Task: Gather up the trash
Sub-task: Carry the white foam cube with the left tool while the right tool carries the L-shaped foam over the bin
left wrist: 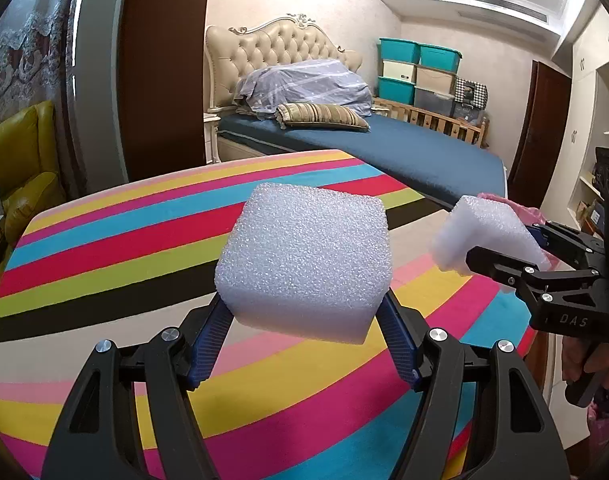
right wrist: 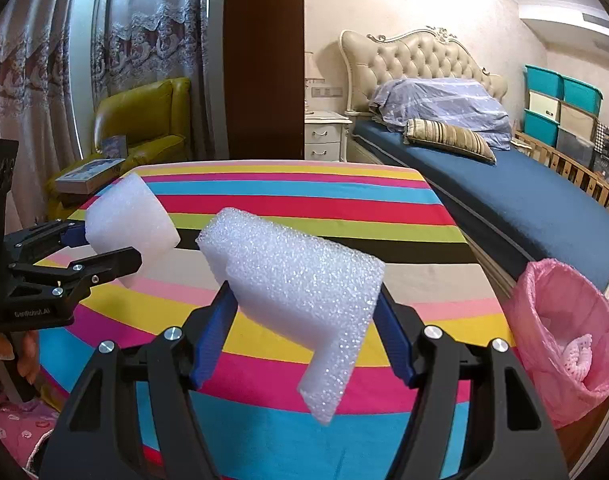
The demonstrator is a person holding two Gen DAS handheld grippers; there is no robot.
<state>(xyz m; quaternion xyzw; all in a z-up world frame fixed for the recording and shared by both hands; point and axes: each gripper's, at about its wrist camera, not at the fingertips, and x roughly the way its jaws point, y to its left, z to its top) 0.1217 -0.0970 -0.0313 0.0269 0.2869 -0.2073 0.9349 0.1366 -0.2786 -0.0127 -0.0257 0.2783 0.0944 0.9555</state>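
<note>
My left gripper [left wrist: 304, 312] is shut on a white foam block [left wrist: 304, 256] and holds it above the striped table [left wrist: 104, 248]. It also shows in the right wrist view [right wrist: 104, 248] with its block [right wrist: 128, 220]. My right gripper [right wrist: 304, 320] is shut on an L-shaped white foam piece [right wrist: 300, 280], also held above the table. In the left wrist view the right gripper [left wrist: 504, 252] and its foam piece [left wrist: 484, 232] are at the right. A bin lined with a pink bag [right wrist: 568, 336] stands right of the table, with some white trash inside.
A bed with a blue sheet [right wrist: 524, 200] lies beyond the table. A yellow armchair [right wrist: 144, 120] and a side table with a box [right wrist: 88, 176] stand at the left. Stacked storage boxes [left wrist: 416, 72] are behind the bed.
</note>
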